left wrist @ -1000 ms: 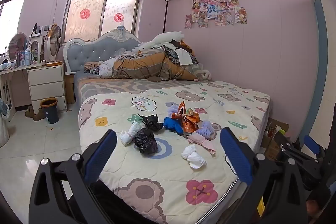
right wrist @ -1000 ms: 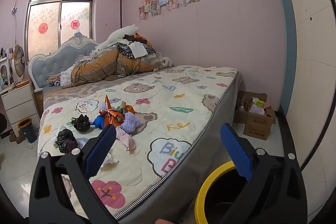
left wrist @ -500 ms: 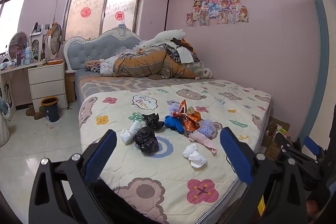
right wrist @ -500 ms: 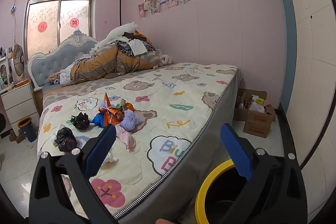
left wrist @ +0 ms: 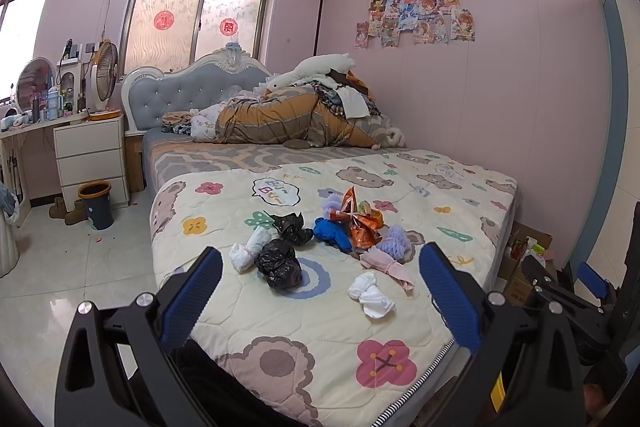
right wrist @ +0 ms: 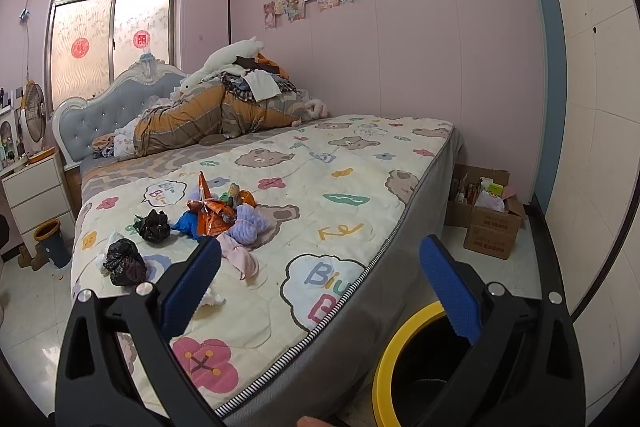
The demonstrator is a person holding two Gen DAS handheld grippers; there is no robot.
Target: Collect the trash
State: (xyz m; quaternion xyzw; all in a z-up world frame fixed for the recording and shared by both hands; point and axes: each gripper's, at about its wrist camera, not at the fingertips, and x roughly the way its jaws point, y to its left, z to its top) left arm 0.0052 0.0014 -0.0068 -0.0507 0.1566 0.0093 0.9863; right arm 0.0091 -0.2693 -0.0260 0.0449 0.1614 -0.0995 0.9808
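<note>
Status: task judged at start; nothing seen collected yet.

L gripper (left wrist: 320,291): jaws spread wide, nothing between pads. Held above foot end of bed (left wrist: 460,331), aimed at trash pile.

R gripper (right wrist: 320,283): jaws likewise wide, empty. Held off bed corner, w/ yellow-rimmed bin (right wrist: 390,359) below at approx 5 o'clock in R view. Bin interior looks dark; contents cannot be told.

Trash, all lying on quilt (L view, clock refs taken from pile centre):
- black bag, large (left wrist: 279,264), at 7 o'clock, nearest L gripper.
- black bag, small (left wrist: 293,227), at 9 o'clock.
- white wad w/ pink band (left wrist: 250,251), touching large black bag on its 9 o'clock side.
- blue bag (left wrist: 332,234), centre.
- orange snack wrapper (left wrist: 358,221), at 1 o'clock, partly over blue bag.
- lilac mesh ball (left wrist: 394,245), at 3 o'clock; a second lilac piece is seen behind wrapper.
- pink cloth-like piece (left wrist: 386,265), at 5 o'clock.
- white crumpled tissue (left wrist: 372,295), at 6 o'clock, apart from the rest, nearest bed edge.

Judgement: approx 8 or more items left, zero confirmed binned. Each pick to be followed by carry to bin at foot of bed. Tissue or large black bag judged easiest first pick, being closest. Soft, light items; a deep pinch is likely needed or bags may slip.

Other: small orange-rimmed bin (left wrist: 96,203) by nightstand (left wrist: 90,151), at 9 o'clock, well apart. Cardboard box (right wrist: 490,231) on floor by wall.
</note>
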